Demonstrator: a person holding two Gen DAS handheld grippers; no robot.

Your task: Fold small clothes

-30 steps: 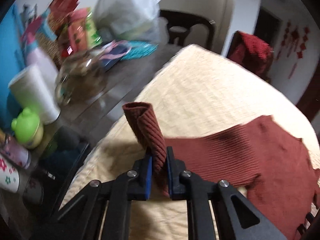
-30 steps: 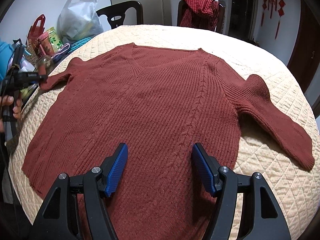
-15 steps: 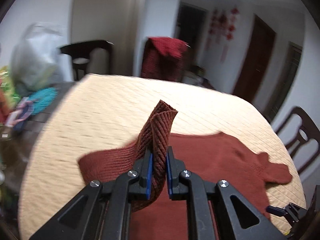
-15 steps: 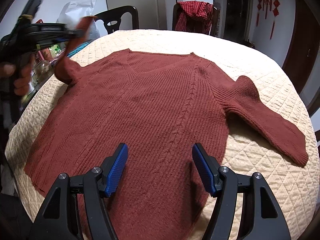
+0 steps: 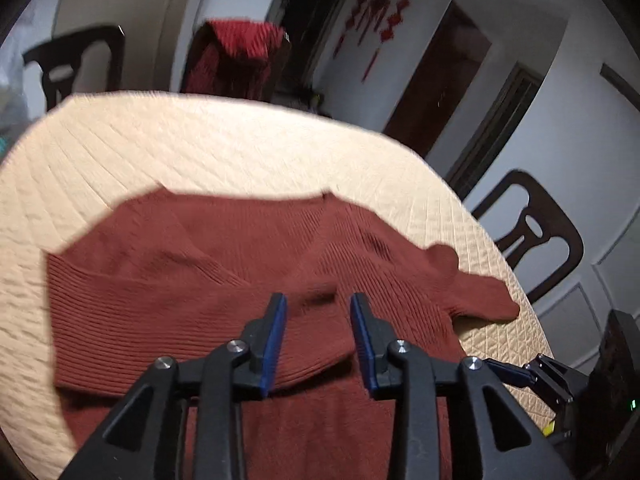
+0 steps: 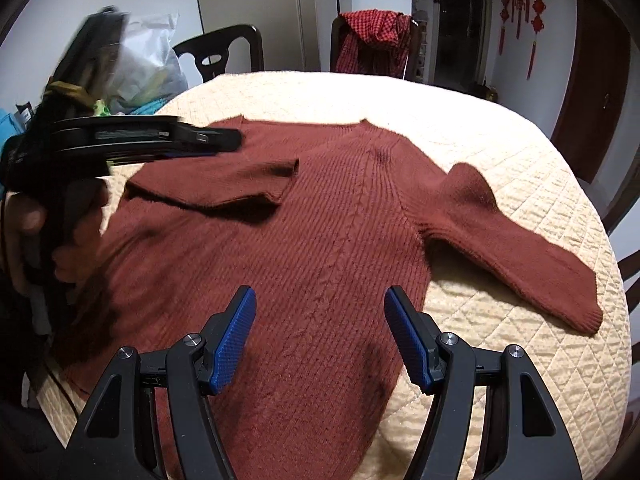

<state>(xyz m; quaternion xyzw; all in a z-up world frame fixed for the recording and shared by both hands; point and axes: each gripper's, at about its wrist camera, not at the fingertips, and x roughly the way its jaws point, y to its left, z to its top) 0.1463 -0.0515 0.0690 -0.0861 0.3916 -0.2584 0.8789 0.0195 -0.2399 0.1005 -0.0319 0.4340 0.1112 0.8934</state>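
The rust-red sweater (image 6: 320, 240) lies flat, front up, on the quilted surface (image 6: 520, 184). Its one sleeve (image 6: 224, 184) is now folded across the chest, so this looks like the sleeve-folding step. The left tongs (image 5: 318, 334) have just been opening and hang over that sleeve with nothing between them. The right tongs (image 6: 320, 336) are spread wide and empty above the hem. Next up, I'd guess, is the other sleeve (image 6: 520, 256), still stretched out sideways: grab near the cuff and bring it across. The only container is a plastic bag (image 6: 148, 68) off to the side; can't tell its contents.
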